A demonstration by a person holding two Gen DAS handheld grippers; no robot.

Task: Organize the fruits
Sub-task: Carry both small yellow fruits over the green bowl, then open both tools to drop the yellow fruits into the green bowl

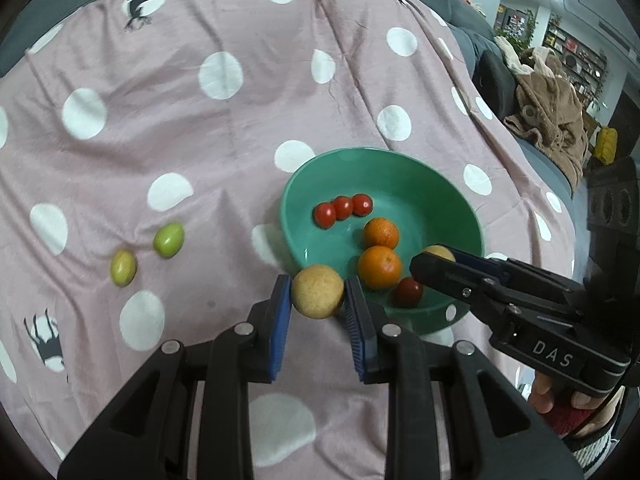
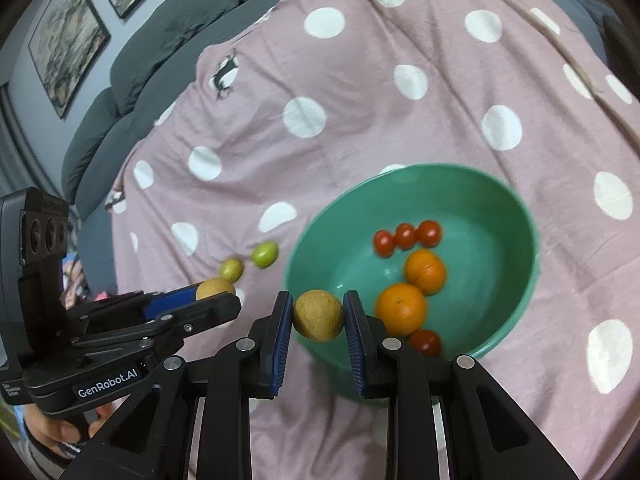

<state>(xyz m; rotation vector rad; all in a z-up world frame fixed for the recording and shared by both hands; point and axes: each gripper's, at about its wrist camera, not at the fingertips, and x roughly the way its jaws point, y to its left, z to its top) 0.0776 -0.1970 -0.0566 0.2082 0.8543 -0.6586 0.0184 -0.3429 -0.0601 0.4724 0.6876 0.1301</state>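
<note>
A green bowl [image 1: 448,200] [image 2: 516,216] sits on the pink dotted cloth. It holds three small red tomatoes [image 1: 343,209] [image 2: 406,236], two oranges [image 1: 379,266] [image 2: 401,308] and one more tomato [image 1: 409,291]. My left gripper [image 1: 318,300] is shut on a tan round fruit [image 1: 318,297] at the bowl's near left rim. My right gripper [image 2: 318,316] is shut on a second tan round fruit [image 2: 319,314] over the bowl's near left edge. Each gripper shows in the other's view, the right [image 1: 434,258] and the left [image 2: 214,290]. Two green fruits [image 1: 169,239] [image 2: 264,254] lie on the cloth left of the bowl.
The pink cloth [image 1: 224,128] covers a grey sofa [image 2: 132,80]. A brown plush heap [image 1: 552,116] lies on the right. Framed pictures [image 2: 68,36] hang on the wall at the left.
</note>
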